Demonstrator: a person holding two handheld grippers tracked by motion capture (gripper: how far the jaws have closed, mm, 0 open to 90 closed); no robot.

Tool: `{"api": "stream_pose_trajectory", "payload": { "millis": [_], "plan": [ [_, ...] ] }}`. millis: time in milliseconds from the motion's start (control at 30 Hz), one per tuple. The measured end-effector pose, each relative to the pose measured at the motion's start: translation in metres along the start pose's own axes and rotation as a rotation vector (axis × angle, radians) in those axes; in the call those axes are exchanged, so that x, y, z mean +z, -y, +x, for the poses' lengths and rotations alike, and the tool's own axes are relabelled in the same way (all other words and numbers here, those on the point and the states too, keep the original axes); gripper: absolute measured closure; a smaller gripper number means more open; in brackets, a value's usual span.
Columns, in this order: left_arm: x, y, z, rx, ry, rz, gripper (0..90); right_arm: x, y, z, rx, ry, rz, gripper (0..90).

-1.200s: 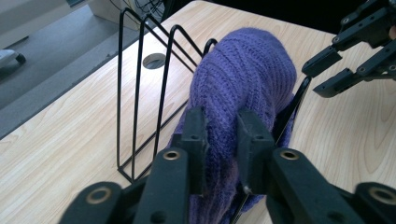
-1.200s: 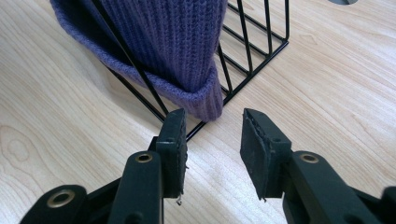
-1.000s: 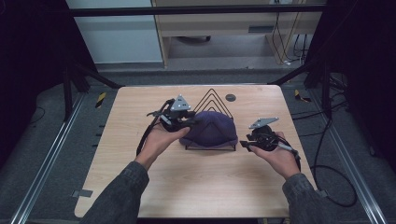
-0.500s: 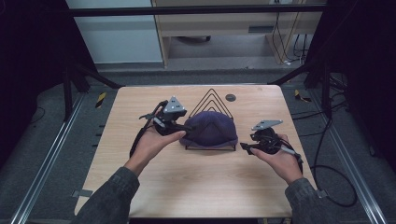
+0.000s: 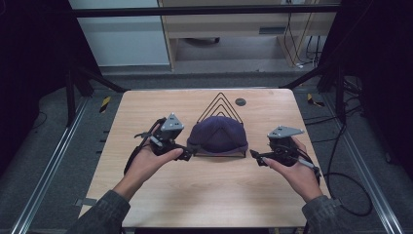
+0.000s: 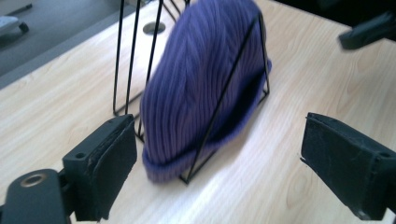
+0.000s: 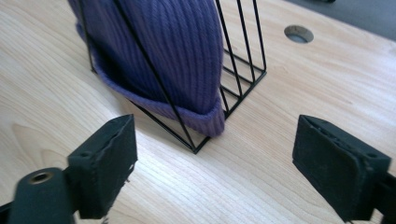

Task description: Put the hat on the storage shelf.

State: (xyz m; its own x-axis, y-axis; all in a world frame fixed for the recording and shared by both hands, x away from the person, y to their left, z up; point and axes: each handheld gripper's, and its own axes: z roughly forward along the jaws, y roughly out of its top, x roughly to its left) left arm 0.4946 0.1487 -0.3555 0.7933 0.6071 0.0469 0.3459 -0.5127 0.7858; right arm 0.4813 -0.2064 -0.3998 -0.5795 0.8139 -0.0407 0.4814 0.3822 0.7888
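The pale wooden table (image 5: 204, 195) carries everything here, and near its middle, toward twelve o'clock from the person, stands a black wire rack of nested triangular dividers (image 5: 220, 103) with a purple ribbed knit beanie (image 5: 217, 135) tucked upright into its front slot, the rolled brim resting on the tabletop. In the left gripper view the beanie (image 6: 196, 88) bulges against the front wire (image 6: 224, 93), and in the right gripper view its brim (image 7: 187, 112) pokes just past the rack's corner (image 7: 195, 150). The left gripper (image 5: 187, 155) sits at nine o'clock of the hat, just beside it, and its jaws have just been opening: they now stand spread wide with nothing between them. The right gripper (image 5: 255, 157) sits at three o'clock, a little apart from the hat, and its jaws have likewise just been opening and gape empty. A small dark round hole (image 5: 240, 102) lies in the table at one o'clock of the rack. The placing looks finished, I judge, yet the soft hat is only wedged, not hooked; a jaw tip catching the knit or the thin wire as a hand pulls away could drag the brim out or skid the light rack, and the springy wool may push itself free of the slot.
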Motion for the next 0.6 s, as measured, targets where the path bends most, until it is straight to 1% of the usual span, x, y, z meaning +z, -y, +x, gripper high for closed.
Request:
{"api": "stream_pose_trajectory", "payload": {
  "millis": [33,67,100,133,167,200,267,300,333,367,400,433,467,500,533,567,600],
  "plan": [
    [-0.003,0.004,-0.001,-0.002,0.001,0.006,8.7,-0.002,0.000,0.002,0.000,-0.005,-0.007,11.8],
    [-0.007,0.009,-0.002,-0.007,0.003,0.011,8.3,-0.007,-0.001,0.006,-0.010,-0.007,-0.017,10.5],
    [-0.007,0.009,-0.002,-0.007,0.003,0.011,8.0,-0.007,-0.001,0.006,-0.010,-0.007,-0.017,10.5],
    [-0.010,0.014,-0.002,-0.010,0.004,0.015,8.0,-0.008,-0.001,0.008,-0.017,-0.006,-0.022,9.9],
    [-0.013,0.020,-0.003,-0.013,0.005,0.015,7.2,-0.011,-0.002,0.012,-0.024,-0.016,-0.032,8.5],
    [-0.013,0.020,-0.003,-0.013,0.005,0.015,7.2,-0.011,-0.002,0.012,-0.024,-0.016,-0.032,8.5],
    [-0.018,0.028,-0.004,-0.022,0.001,0.017,7.1,-0.013,-0.002,0.017,-0.038,-0.022,-0.042,7.8],
    [-0.021,0.036,-0.003,-0.026,-0.002,0.014,6.8,-0.013,-0.003,0.020,-0.049,-0.026,-0.045,7.3],
    [-0.021,0.036,-0.003,-0.026,-0.002,0.014,6.6,-0.013,-0.003,0.020,-0.049,-0.026,-0.045,7.3],
    [-0.023,0.041,-0.002,-0.032,-0.006,0.017,6.4,-0.012,-0.003,0.025,-0.062,-0.041,-0.046,6.5],
    [-0.024,0.044,-0.001,-0.035,-0.008,0.017,6.4,-0.012,-0.003,0.025,-0.062,-0.041,-0.046,6.5],
    [-0.027,0.053,0.001,-0.040,-0.016,0.020,5.8,-0.010,-0.003,0.028,-0.071,-0.048,-0.042,6.1],
    [-0.028,0.058,0.002,-0.048,-0.020,0.023,5.6,-0.009,-0.003,0.031,-0.068,-0.053,-0.040,6.1],
    [-0.028,0.058,0.002,-0.048,-0.020,0.023,5.6,-0.007,-0.003,0.033,-0.071,-0.059,-0.039,6.1],
    [-0.030,0.068,0.004,-0.052,-0.025,0.034,5.6,-0.006,-0.003,0.035,-0.075,-0.067,-0.037,6.1],
    [-0.030,0.072,0.005,-0.053,-0.028,0.036,5.4,-0.004,-0.002,0.038,-0.081,-0.075,-0.031,6.1],
    [-0.030,0.072,0.005,-0.053,-0.028,0.036,5.2,-0.004,-0.002,0.038,-0.081,-0.075,-0.031,6.1]
  ]
}}
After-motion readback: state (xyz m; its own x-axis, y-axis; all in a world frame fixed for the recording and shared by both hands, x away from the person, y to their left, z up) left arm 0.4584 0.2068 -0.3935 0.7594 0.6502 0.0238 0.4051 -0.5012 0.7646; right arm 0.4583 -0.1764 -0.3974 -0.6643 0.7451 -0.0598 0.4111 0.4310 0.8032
